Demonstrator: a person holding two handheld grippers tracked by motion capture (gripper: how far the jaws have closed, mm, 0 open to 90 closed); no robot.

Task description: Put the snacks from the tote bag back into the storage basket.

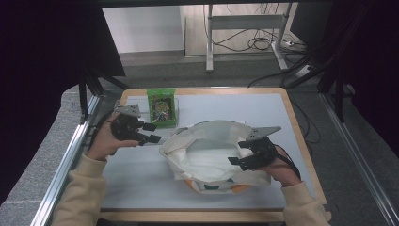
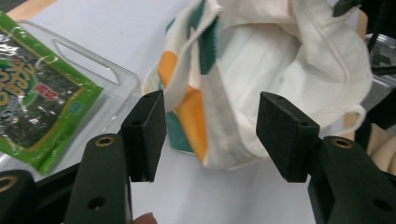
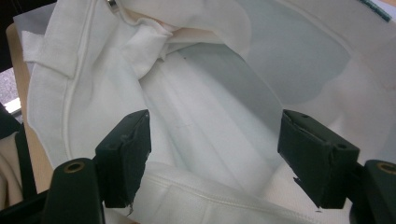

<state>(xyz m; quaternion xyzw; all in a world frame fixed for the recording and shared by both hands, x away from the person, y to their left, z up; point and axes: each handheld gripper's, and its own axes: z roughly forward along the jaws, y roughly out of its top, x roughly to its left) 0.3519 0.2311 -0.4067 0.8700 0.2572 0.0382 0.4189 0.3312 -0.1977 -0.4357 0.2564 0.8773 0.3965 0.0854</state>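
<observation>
A white cloth bag (image 1: 207,155) with orange and green print lies in the middle of the table, its mouth gaping upward. Behind it to the left a green seaweed packet (image 1: 161,107) rests in a clear plastic tray (image 2: 116,74). My left gripper (image 1: 151,133) is just left of the bag and in front of the packet, jaws open and empty. In the left gripper view the bag's printed side (image 2: 187,107) lies a short way beyond the left gripper (image 2: 210,126). My right gripper (image 1: 237,153) stands open at the bag's right rim. The right gripper (image 3: 215,149) looks into the bag's white interior (image 3: 210,93).
The white table top (image 1: 141,174) has a wooden border (image 1: 301,136) and metal rails (image 1: 66,160) along its sides. Beyond the far edge, desk legs (image 1: 209,42) and cables (image 1: 263,42) sit on the floor. Bare table surface lies in front of and behind the bag.
</observation>
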